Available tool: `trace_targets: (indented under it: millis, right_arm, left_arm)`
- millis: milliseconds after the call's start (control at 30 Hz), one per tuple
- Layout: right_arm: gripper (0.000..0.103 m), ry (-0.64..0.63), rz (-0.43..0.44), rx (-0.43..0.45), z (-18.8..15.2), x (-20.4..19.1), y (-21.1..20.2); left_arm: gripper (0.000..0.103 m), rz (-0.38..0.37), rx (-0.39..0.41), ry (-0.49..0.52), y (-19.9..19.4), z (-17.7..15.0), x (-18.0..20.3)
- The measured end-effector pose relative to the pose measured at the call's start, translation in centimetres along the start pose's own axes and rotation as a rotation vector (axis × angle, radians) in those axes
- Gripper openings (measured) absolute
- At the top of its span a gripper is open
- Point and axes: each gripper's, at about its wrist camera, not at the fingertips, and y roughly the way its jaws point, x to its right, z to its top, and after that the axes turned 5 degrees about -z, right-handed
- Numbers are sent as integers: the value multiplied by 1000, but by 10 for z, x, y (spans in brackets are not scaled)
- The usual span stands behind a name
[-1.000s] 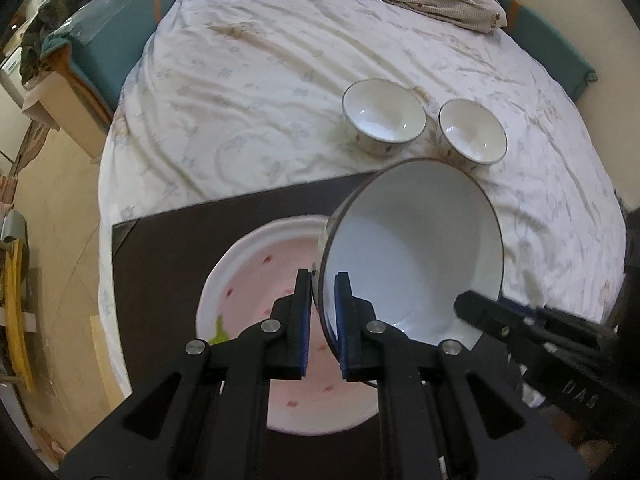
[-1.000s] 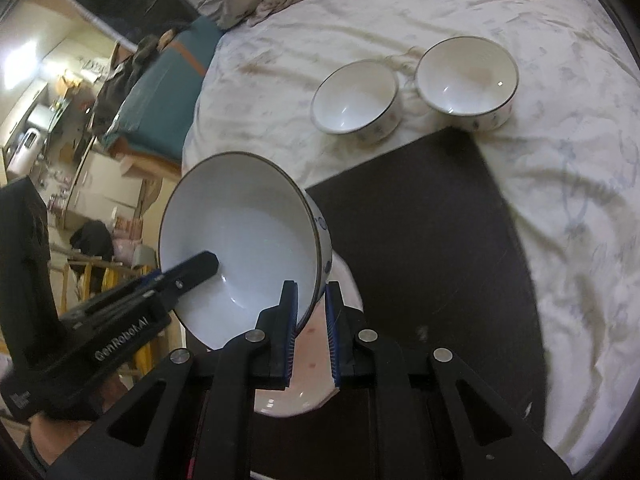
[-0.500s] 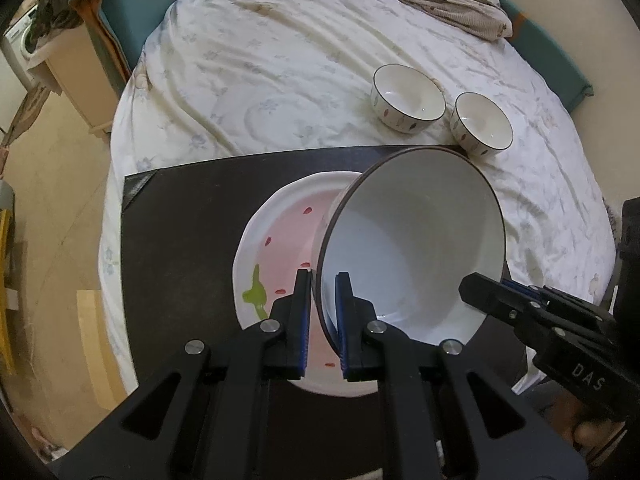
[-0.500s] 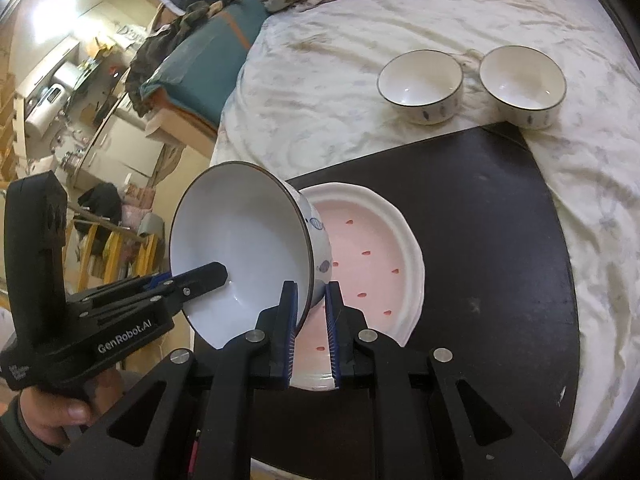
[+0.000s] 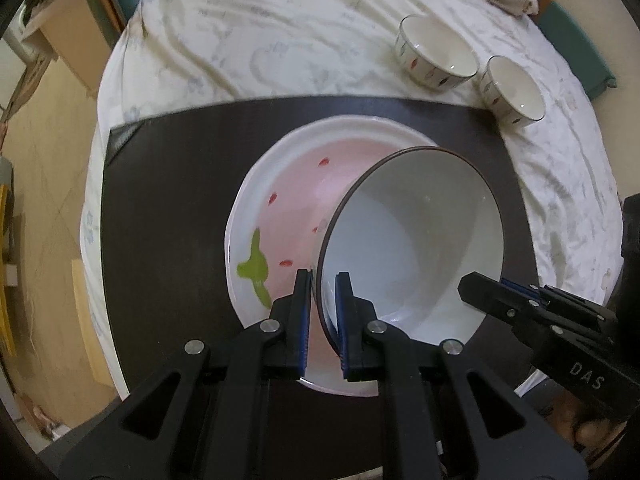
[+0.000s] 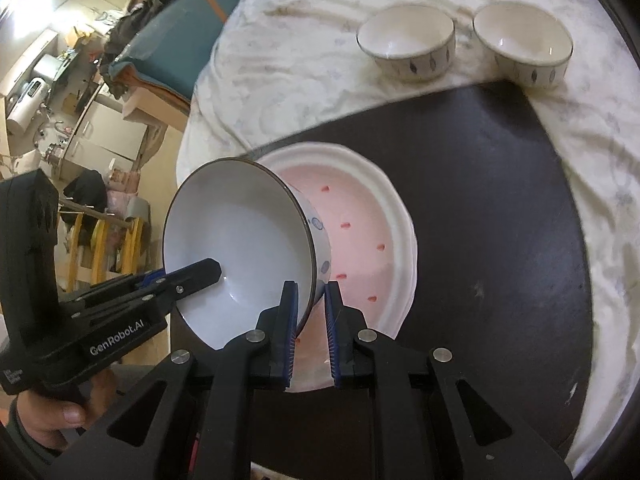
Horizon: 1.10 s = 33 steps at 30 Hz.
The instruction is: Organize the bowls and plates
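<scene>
Large bowl: white ceramic bowl with a thin dark rim (image 5: pixel 412 236), tilted on its side above the plate, opening turned toward the lower right in the left wrist view and toward the left in the right wrist view (image 6: pixel 236 248); blue marks show on its outer wall.
Left gripper: black two-finger gripper with blue pads (image 5: pixel 323 280), lower centre of its own view, clenched on the big bowl's near rim, one pad outside the wall and one inside. In the right wrist view it reaches in from the lower left (image 6: pixel 202 273), held by a hand (image 6: pixel 50 420) at the bottom left corner.
Plate: scalloped white plate with a pink centre, red flecks and a green leaf mark (image 5: pixel 280 216), flat on the mat at frame centre, partly covered by the tilted bowl.
Mat: dark brown rectangular mat (image 5: pixel 168 208), lying over the pale cloth.
Right gripper: matching black gripper with blue pads (image 6: pixel 311 290), lower centre of its own view, grasping the opposite rim of the same bowl; seen at the lower right of the left wrist view (image 5: pixel 486 288).
Cloth: white patterned bedcover (image 5: pixel 280 36), filling the upper frame.
Small bowls: two white ceramic bowls with dark rims and leaf prints, side by side at the upper right, one (image 6: pixel 406 40) just beside the other (image 6: pixel 524 46), both upright on the cloth beyond the mat's far edge.
</scene>
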Motion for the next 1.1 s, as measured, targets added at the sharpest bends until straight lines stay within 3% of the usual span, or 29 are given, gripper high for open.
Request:
trace_targets:
  millis: [333,733,1100]
  right_arm:
    - [15,26,-1,-73,-1,1,18]
    - [19,78,32,-76,4,7,18]
    - [20,79,28,-61,5,8,13]
  left_arm:
    - [9,5,-52,-13,12,2,-6]
    - [11,-28,-59,-68,18,8,-11]
    - [11,-22,-40,-41,17,8,-10]
